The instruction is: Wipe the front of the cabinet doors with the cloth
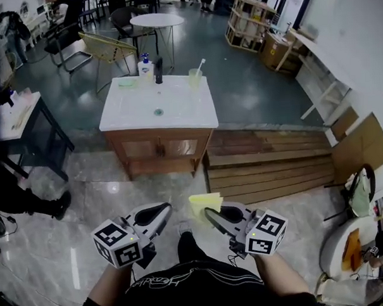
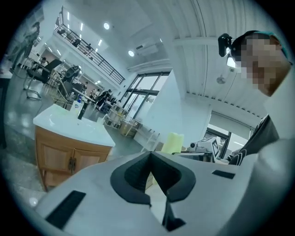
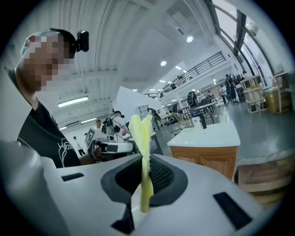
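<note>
Close to the person's body, the right gripper [image 3: 144, 174] has its jaws pressed together on the yellow cloth [image 3: 140, 133], which stands up between the pads, a folded part rising above the tips and a short end hanging below them. Just beside it, the left gripper [image 2: 150, 156] has its jaws together at the tips with nothing between them. Well apart from both, across the tiled floor [image 1: 86, 204], stands the wooden cabinet [image 1: 159, 162] with its two doors [image 1: 139, 149] shut under a white top [image 1: 177, 105].
</note>
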`<state>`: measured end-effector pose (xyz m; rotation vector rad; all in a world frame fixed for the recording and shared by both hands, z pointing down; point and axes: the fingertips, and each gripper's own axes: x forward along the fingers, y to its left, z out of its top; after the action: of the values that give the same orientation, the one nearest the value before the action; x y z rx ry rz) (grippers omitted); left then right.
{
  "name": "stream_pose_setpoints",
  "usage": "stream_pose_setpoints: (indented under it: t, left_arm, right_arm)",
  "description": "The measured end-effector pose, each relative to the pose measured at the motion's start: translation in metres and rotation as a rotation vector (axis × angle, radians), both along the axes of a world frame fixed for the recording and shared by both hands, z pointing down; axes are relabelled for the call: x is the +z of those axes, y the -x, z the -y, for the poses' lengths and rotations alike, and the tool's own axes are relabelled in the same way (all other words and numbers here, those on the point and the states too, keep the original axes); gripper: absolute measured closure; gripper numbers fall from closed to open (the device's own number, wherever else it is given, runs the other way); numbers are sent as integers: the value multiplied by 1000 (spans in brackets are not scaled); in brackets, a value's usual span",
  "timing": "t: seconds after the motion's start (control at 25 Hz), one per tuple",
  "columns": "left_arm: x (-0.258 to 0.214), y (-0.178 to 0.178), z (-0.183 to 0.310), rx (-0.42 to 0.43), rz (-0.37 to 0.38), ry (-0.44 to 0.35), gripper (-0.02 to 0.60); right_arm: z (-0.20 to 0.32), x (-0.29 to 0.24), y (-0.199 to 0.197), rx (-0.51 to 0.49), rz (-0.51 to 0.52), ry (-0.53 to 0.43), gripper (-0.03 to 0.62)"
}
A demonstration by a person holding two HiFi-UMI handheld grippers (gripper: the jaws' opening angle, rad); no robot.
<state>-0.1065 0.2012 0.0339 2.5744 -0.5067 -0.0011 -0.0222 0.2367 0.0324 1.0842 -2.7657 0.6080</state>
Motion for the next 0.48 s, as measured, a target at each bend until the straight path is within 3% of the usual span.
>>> stream_pose_setpoints:
  t: [0.16,0.32,0.48]
  left_arm:
    - [-30,20,-46,-24,-16,-20,575]
    - [-67,22,-74,-15,-12,-89,575]
    - [-87,12,-95,-23,-17,-121,575]
  right_arm:
    - [-44,-38,19,7,77,-9,554]
    - [-68,-76,24,8,233,-12,554]
    - [-87,-87,20,-16,188,-33,554]
